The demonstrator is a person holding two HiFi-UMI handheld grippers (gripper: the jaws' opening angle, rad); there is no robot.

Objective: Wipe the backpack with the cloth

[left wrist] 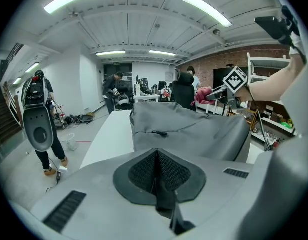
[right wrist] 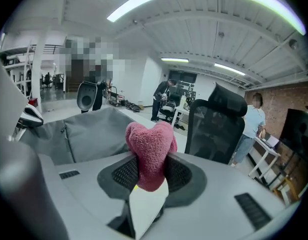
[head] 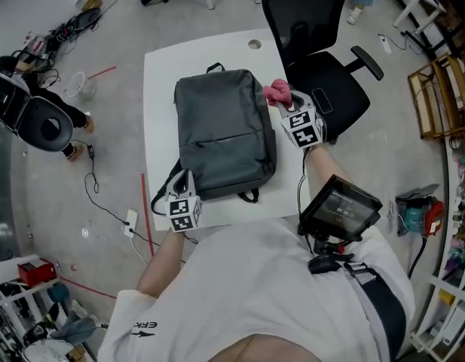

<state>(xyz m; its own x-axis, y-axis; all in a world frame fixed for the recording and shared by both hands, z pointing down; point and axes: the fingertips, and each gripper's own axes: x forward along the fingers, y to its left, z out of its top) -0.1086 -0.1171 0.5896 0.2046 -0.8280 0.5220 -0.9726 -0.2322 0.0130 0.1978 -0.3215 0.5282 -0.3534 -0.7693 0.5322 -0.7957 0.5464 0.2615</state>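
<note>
Grey concrete floor (head: 111, 127) lay open along the left, crossed only by a thin cable (head: 96, 194) near the white table (head: 160, 74). The table's left edge ran clear, with a bare strip between it and the backpack (head: 224, 130).

The left gripper (head: 182, 176) sat at the near-left corner of the backpack, close to the table's near edge. Its jaws were pressed together. A dark sliver low in their seam could not be identified. A loop of strap (head: 158, 196) hung over the table edge just beside it.

The dark grey backpack lay flat in the middle of the table. A wide bare band lay beyond it, with a grommet hole (head: 254, 44) near the far edge. On the right, only a thin margin of table showed.

The right gripper (head: 285, 100) hung at the backpack's far-right corner, jaws clamped on a bunched pink cloth (head: 277, 91) that stood up between the pads. The cloth was just beside the backpack's right edge; contact could not be told.

A black office chair (head: 322, 59) stood close against the table's right side.
</note>
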